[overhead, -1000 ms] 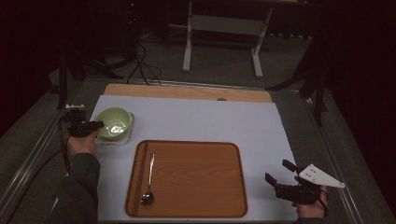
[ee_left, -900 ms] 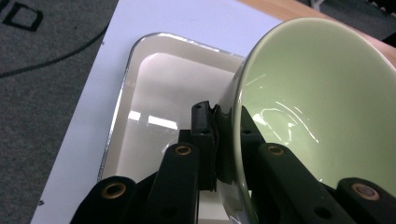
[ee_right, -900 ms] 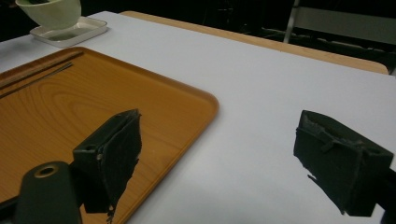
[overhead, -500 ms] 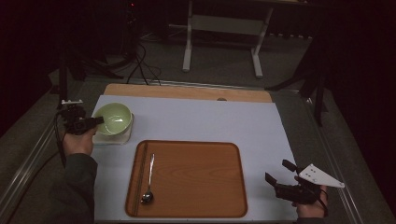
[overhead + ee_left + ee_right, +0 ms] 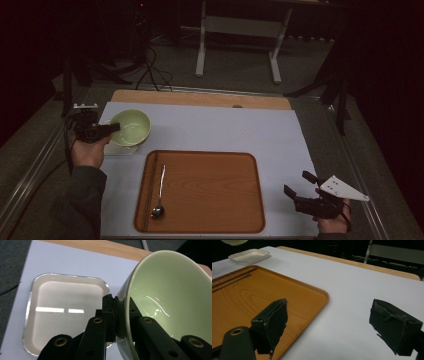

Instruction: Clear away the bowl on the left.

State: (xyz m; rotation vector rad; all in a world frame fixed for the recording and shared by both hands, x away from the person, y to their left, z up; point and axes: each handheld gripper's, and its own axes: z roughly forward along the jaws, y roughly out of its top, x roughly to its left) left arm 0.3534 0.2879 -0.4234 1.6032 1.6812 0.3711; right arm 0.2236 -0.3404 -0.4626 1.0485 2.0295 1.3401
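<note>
Pinching the green ceramic bowl (image 5: pixel 172 302) by its rim, your left gripper (image 5: pixel 117 315) is holding something glossy, slippery, breakable; your right gripper (image 5: pixel 329 325) is sitting wide open.

Pale green bowl (image 5: pixel 130 127), empty, tilted, above white square dish (image 5: pixel 63 312).

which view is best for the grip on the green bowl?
Left gripper view: the bowl is close up, tilted, with the left hand-held gripper shut on its rim, one jaw inside and one outside, above the white dish. High view shows bowl and gripper small. Right gripper view catches a pale sliver at its top edge.
</note>
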